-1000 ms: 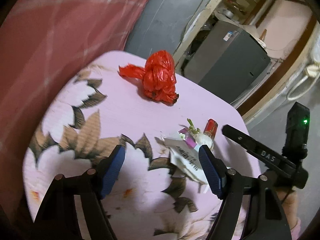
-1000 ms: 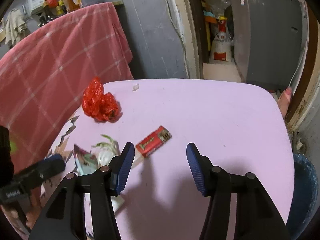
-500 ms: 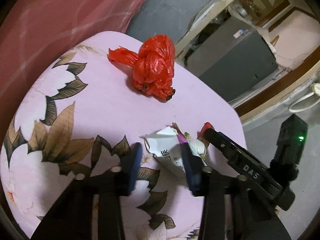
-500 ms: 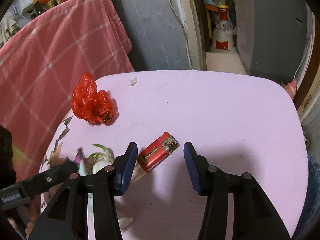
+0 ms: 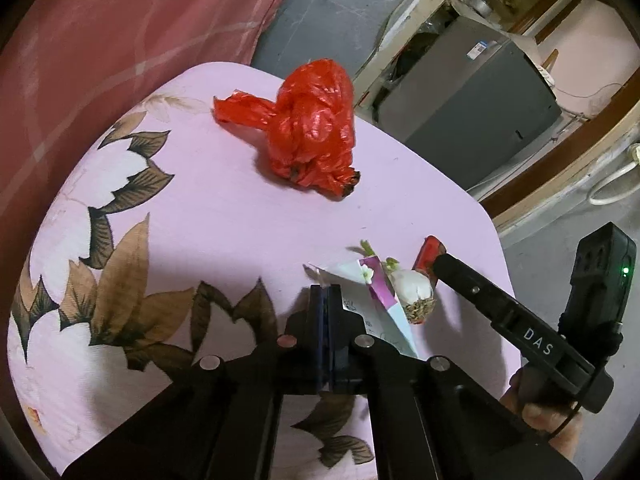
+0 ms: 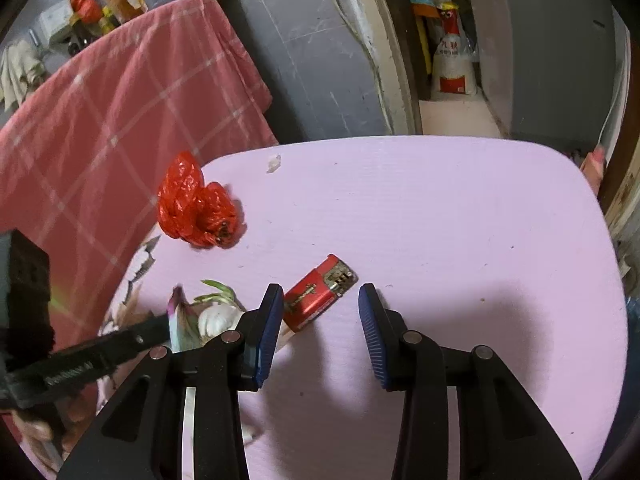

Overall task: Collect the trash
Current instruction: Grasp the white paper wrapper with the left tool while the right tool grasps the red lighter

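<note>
The left gripper [image 5: 325, 292] clamps the white folded paper wrapper [image 5: 384, 316] to lift it; the right gripper [image 6: 318, 312], jaws closing, straddles the red cigarette packet [image 6: 320, 298].

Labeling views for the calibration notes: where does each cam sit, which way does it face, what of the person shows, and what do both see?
Left wrist: on the left gripper, angled down at the pink table; jaws pinched on the white paper wrapper; the right gripper and a hand show at right.
Right wrist: on the right gripper, angled down; blue fingers flank the red pack, closing, not touching; the left gripper's finger shows at left.
Shared: red plastic bag, garlic bulb, red pack, table.
</note>
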`<state>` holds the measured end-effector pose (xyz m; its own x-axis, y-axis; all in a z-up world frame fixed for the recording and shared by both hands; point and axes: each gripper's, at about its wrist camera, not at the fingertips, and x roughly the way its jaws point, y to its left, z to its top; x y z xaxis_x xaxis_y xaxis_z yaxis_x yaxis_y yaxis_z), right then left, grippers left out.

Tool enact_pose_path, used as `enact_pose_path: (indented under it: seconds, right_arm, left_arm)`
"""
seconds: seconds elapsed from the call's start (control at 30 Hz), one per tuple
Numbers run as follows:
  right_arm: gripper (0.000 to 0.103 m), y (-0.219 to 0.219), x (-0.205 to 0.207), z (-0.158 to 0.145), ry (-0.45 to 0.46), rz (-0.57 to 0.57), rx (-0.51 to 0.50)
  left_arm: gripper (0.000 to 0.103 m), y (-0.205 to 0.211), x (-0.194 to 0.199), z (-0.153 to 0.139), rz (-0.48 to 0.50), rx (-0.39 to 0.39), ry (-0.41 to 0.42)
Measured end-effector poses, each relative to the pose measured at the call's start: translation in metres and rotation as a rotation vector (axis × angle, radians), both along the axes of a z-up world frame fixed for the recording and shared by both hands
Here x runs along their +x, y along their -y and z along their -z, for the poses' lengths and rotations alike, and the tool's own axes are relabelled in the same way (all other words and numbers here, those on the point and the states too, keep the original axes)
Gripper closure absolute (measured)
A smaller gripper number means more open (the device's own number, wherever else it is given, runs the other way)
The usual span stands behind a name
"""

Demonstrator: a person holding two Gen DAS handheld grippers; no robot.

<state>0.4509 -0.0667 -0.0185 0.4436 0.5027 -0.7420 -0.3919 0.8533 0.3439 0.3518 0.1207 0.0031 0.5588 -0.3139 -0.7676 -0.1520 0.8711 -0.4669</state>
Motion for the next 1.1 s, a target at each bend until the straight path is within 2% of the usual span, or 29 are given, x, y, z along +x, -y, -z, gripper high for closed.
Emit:
enact_pose_path:
  seconds: [0.2, 0.33, 0.47, 0.63, 0.8, 1.1]
  right_arm:
    - [0.064, -0.013, 0.000, 0.000, 0.003, -0.006, -0.018]
    - [0.064, -0.026, 0.000, 0.000, 0.018, -0.032, -0.048]
    - [0.065, -0.043, -0.001, 0.000, 0.044, -0.077, -0.110]
    - [0.068, -0.054, -0.016, 0.002, 0.082, -0.155, -0.170]
    - [0.078, -0.048, -0.038, 0.003, 0.120, -0.195, -0.204]
    - [0.083, -0.026, -0.071, 0.001, 0.122, -0.227, -0.215]
  left_arm:
    - [0.103, -0.016, -0.006, -0.005, -0.015, 0.025, 0.006]
    - [0.103, -0.022, -0.006, -0.008, 0.020, 0.052, -0.011]
    - [0.103, -0.024, -0.010, -0.007, 0.047, 0.086, -0.028]
    - [0.103, -0.022, -0.015, -0.005, 0.070, 0.076, -0.034]
    - [0.103, -0.016, -0.019, -0.005, 0.106, 0.069, -0.032]
    - [0.103, -0.002, -0.020, -0.007, 0.182, 0.071, -0.036]
